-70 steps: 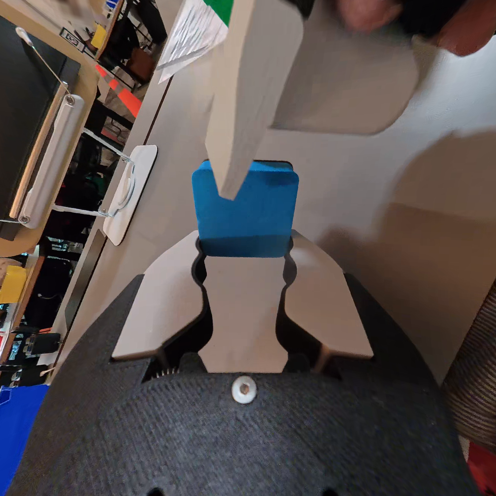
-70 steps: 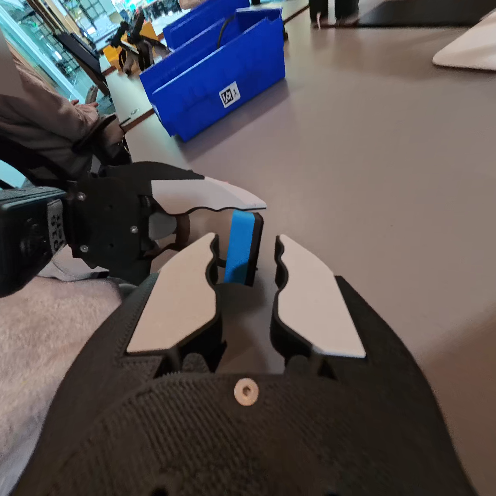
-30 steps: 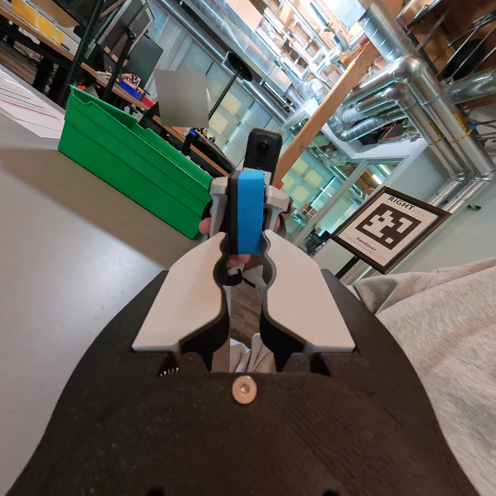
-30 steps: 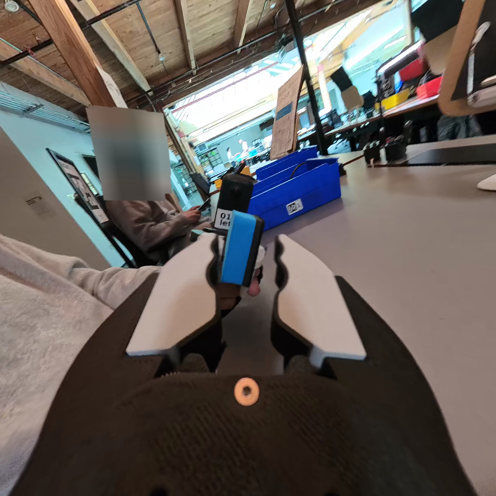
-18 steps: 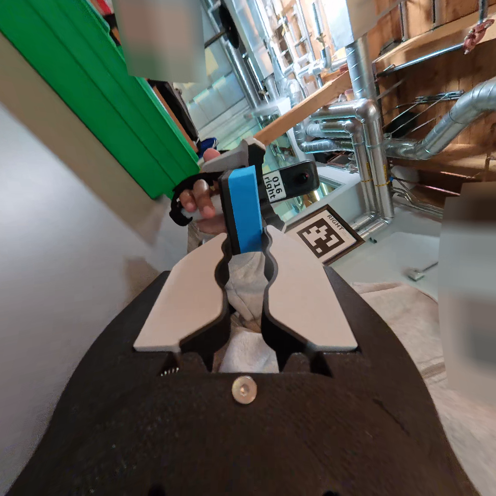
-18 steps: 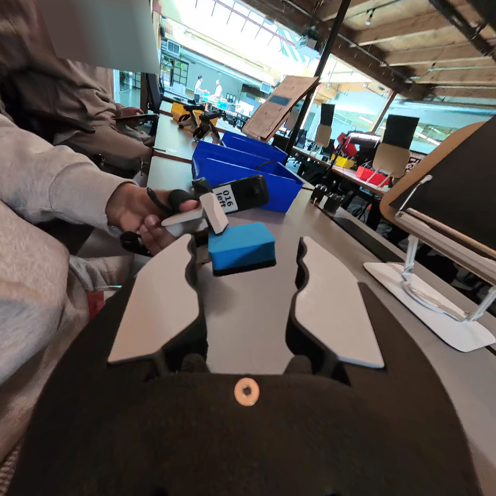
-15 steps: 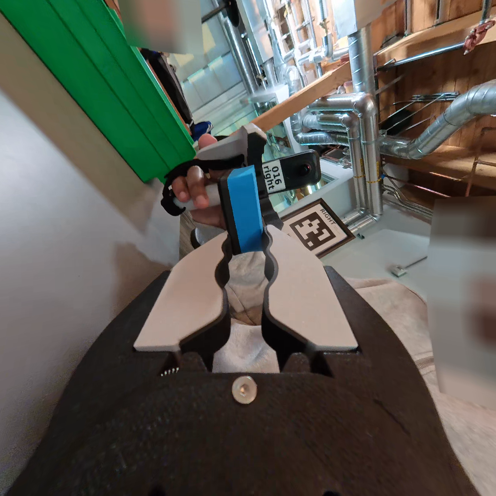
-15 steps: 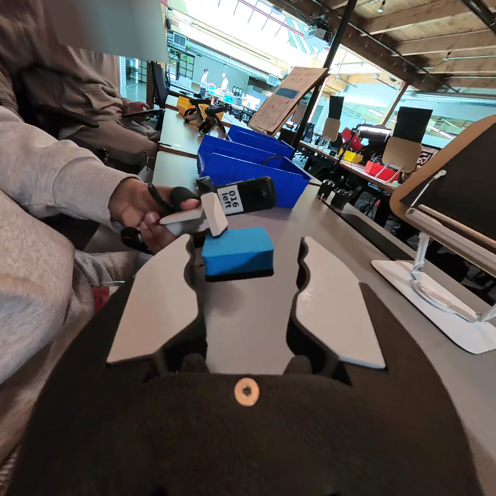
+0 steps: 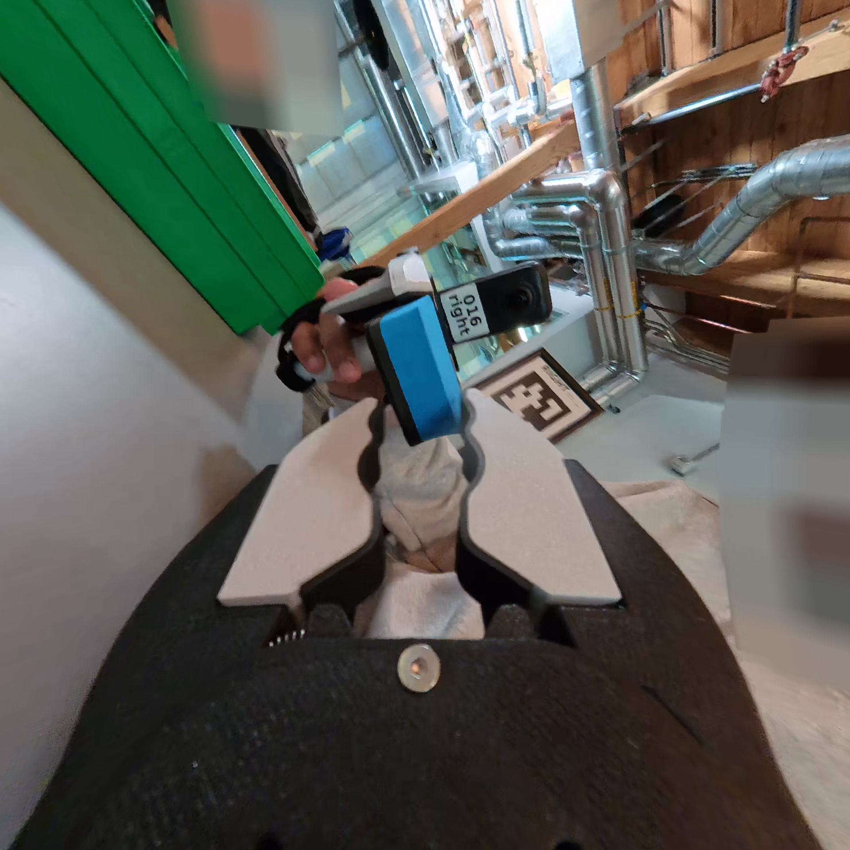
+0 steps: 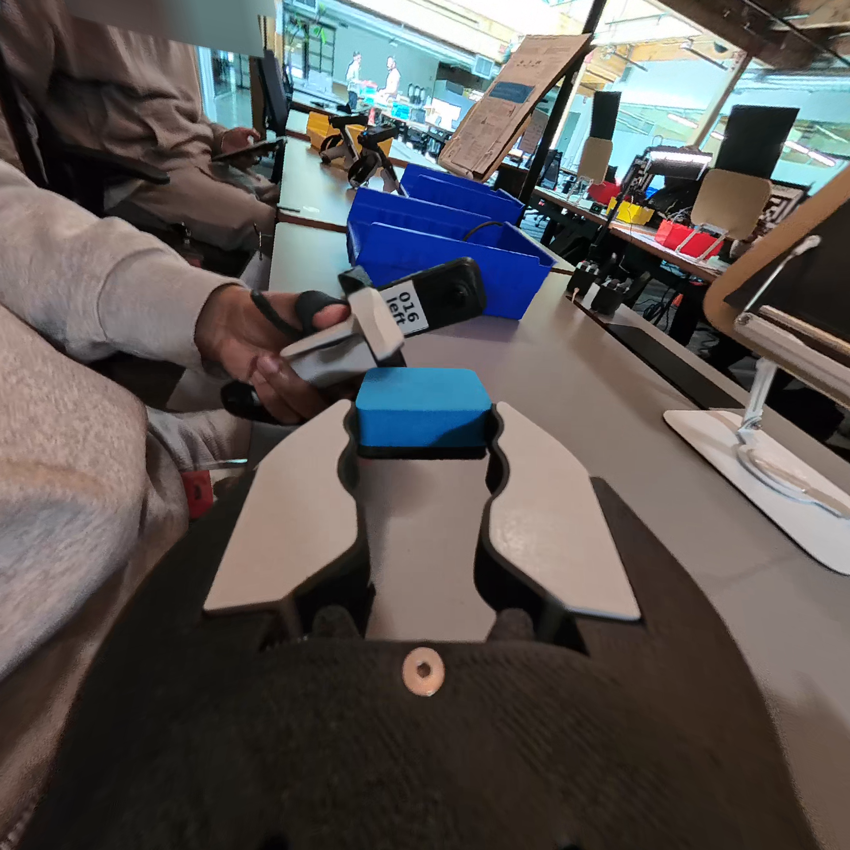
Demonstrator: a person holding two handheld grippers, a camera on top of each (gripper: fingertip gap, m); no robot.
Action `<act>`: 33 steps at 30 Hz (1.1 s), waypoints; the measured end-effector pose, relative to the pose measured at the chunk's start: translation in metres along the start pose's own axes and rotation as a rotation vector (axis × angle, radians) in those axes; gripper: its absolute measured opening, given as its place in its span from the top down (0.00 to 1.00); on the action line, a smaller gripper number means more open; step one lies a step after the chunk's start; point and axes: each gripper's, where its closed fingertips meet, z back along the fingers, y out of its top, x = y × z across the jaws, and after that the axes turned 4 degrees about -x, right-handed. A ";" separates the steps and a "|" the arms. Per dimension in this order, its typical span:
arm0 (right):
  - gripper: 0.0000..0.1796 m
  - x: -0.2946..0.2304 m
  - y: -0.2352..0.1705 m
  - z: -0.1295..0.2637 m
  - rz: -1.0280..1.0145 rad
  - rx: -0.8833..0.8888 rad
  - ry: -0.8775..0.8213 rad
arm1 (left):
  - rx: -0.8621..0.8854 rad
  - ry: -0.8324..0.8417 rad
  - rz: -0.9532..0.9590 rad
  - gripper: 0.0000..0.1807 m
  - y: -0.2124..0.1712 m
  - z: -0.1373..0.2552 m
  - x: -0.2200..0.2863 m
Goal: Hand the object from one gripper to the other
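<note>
Left wrist view: at frame centre the blue sponge (image 9: 421, 368) sits tilted at the tips of the left gripper (image 9: 421, 421), apparently loose between them, though blur hides contact. A green bin (image 9: 152, 156) fills the upper left.

Right wrist view: the right gripper (image 10: 422, 430) clamps the sponge (image 10: 421, 407) at centre; the left gripper (image 10: 363, 340) hangs just above it, off the sponge.

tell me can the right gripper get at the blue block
Probably yes: the block sits between the right gripper fingertips, apparently touching both. The left gripper is close behind it but not blocking.
</note>
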 end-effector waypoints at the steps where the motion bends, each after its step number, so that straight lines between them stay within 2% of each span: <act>1: 0.70 0.002 0.001 0.001 -0.027 0.011 -0.006 | 0.032 0.026 -0.026 0.73 0.004 0.001 -0.002; 4: 0.70 0.012 0.004 0.007 -0.143 0.053 -0.016 | 0.145 0.048 -0.113 0.52 0.021 0.008 0.001; 7: 0.70 0.017 0.007 0.013 -0.326 0.117 0.034 | 0.195 0.098 -0.271 0.48 0.031 0.014 0.008; 12: 0.70 0.013 0.008 0.012 -0.507 0.149 0.135 | 0.184 0.204 -0.585 0.52 0.033 0.014 0.023; 15: 0.70 0.007 0.011 0.009 -0.551 0.160 0.182 | 0.154 0.236 -0.680 0.56 0.028 0.010 0.026; 23: 0.70 -0.003 0.014 0.003 -0.567 0.157 0.237 | 0.071 0.229 -0.632 0.57 0.015 0.000 0.016; 25: 0.70 -0.004 0.015 0.003 -0.575 0.160 0.247 | 0.051 0.236 -0.632 0.59 0.013 -0.002 0.014; 26: 0.70 -0.004 0.014 0.002 -0.579 0.157 0.248 | 0.041 0.235 -0.633 0.63 0.011 -0.002 0.013; 27: 0.70 -0.004 0.013 0.002 -0.580 0.155 0.246 | 0.022 0.216 -0.637 0.72 0.008 -0.003 0.015; 33: 0.67 -0.003 0.015 0.001 -0.548 0.182 0.233 | 0.001 0.215 -0.604 0.72 0.007 -0.002 0.015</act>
